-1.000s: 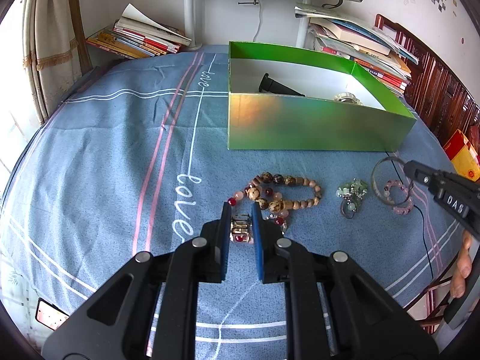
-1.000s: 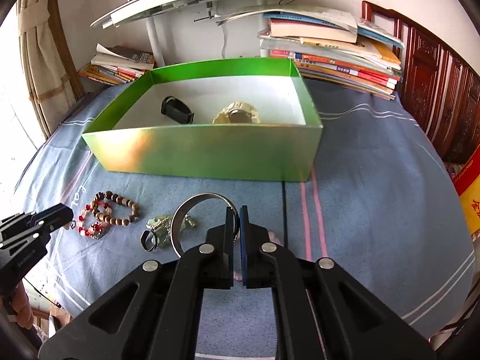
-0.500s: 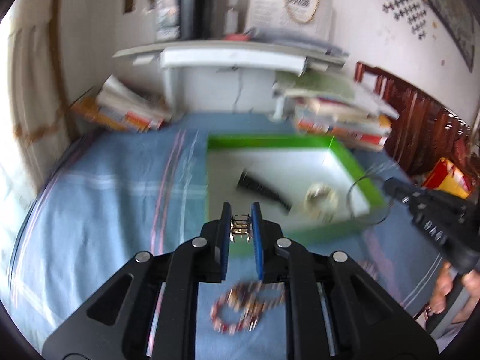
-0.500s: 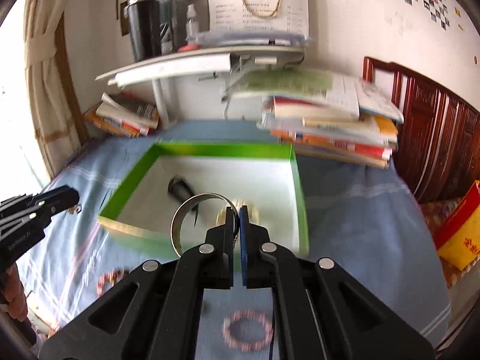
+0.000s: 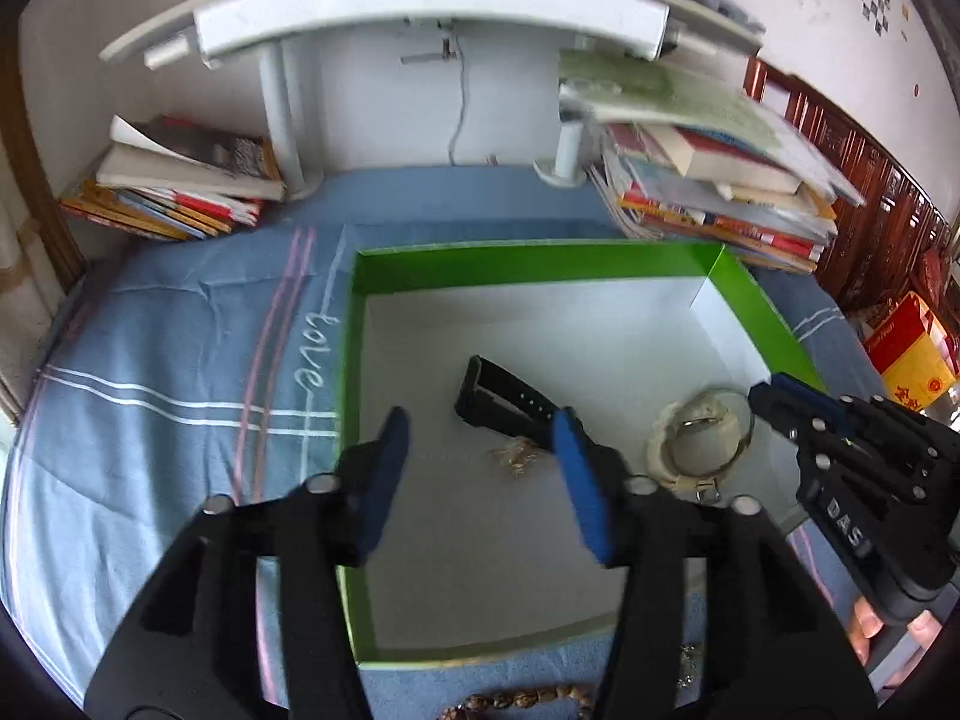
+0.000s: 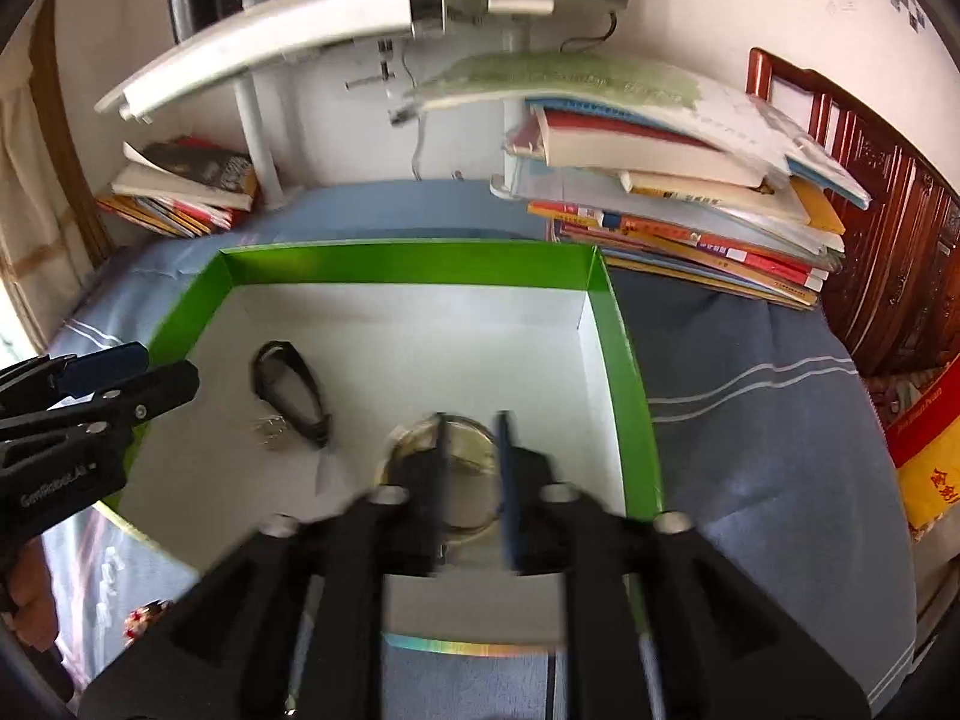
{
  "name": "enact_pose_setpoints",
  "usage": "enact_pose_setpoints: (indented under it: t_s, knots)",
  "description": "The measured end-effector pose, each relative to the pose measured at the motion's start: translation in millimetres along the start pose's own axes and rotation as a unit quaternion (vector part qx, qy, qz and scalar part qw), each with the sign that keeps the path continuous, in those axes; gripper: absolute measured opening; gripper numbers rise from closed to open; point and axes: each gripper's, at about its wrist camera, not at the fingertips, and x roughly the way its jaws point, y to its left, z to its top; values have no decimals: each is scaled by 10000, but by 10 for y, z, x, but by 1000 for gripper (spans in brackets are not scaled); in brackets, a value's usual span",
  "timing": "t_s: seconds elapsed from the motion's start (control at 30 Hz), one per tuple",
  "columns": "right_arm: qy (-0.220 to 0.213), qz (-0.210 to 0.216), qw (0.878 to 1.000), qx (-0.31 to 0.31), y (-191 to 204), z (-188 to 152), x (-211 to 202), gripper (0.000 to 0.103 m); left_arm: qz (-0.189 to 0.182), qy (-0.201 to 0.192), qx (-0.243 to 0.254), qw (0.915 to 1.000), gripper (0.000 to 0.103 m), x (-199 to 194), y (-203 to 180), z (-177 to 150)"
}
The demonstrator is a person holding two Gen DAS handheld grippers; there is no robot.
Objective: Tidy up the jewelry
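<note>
A green box (image 5: 534, 267) with a white floor stands on the blue cloth; it also shows in the right wrist view (image 6: 414, 264). My left gripper (image 5: 480, 468) is open above the box. A small gold trinket (image 5: 516, 461) lies on the floor below it, next to a black watch strap (image 5: 510, 405). My right gripper (image 6: 471, 462) is open over a metal bangle (image 6: 468, 480) that rests on a cream watch (image 5: 690, 450) in the box. The right gripper also shows in the left wrist view (image 5: 780, 399).
Stacks of books (image 5: 708, 192) stand behind the box on the right, more books (image 5: 174, 192) on the left, under a white shelf (image 5: 420, 6). A bead bracelet (image 5: 516, 701) lies on the cloth in front of the box. A red and yellow box (image 5: 912, 348) is far right.
Both grippers moved forward over the box and opened. The left let go of the gold trinket, the right let go of the bangle; both pieces now lie in the box.
</note>
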Motion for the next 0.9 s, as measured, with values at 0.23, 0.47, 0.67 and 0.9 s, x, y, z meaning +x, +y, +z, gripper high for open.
enact_pose_setpoints:
  t_s: [0.23, 0.47, 0.67, 0.9]
  knots:
    - [-268, 107, 9996, 7, -172, -588, -677, 36, 664, -295, 101, 9973, 70, -580, 95, -661]
    - [318, 38, 9985, 449, -359, -1184, -583, 36, 646, 338, -340, 9968, 69, -538, 229, -1447]
    - [541, 19, 9981, 302, -195, -1246, -464, 36, 439, 356, -278, 9980, 64, -434, 106, -1420]
    - [654, 0, 9978, 97, -28, -1302, -387, 39, 298, 427, -197, 9984, 27, -322, 2, -1438]
